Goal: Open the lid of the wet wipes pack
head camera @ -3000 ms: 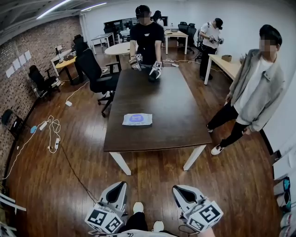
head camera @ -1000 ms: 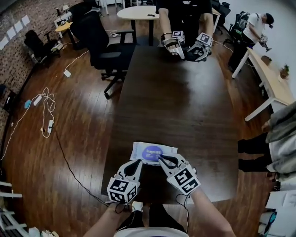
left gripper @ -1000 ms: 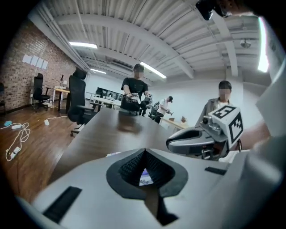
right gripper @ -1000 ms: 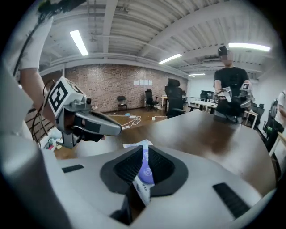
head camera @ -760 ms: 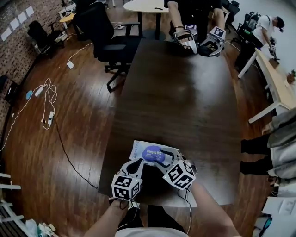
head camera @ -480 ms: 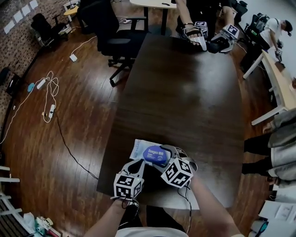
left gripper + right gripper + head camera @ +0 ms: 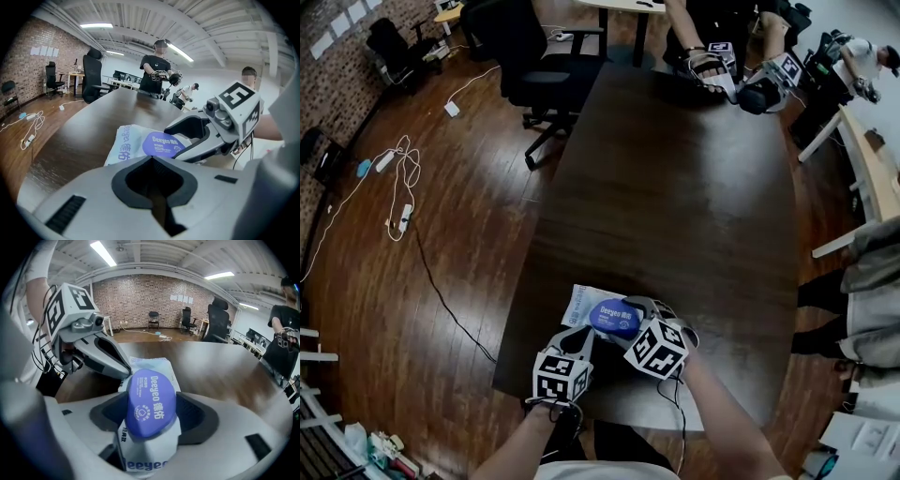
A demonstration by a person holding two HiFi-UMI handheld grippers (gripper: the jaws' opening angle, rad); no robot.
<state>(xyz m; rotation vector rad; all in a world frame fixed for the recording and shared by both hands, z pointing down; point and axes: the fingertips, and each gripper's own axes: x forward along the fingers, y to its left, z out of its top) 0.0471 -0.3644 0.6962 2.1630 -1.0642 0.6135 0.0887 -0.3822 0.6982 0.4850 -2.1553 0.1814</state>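
The white wet wipes pack lies flat near the table's front edge, its round blue lid closed. My right gripper reaches over it from the right. Its jaws are opening and stand on either side of the lid, which fills the gap between the pads. My left gripper is shut, with its tips at the pack's near edge. Whether it pinches the wrapper is hidden. From the right gripper view, the left gripper touches the pack's left side.
The dark table runs away from me. A person at its far end holds two grippers. A black office chair stands at the table's left. Cables lie on the wood floor. Another person stands at the right.
Both grippers have sunk onto the pack. The right gripper, narrow at the lid's edge a second ago, has rolled and spread its jaws around the lid.
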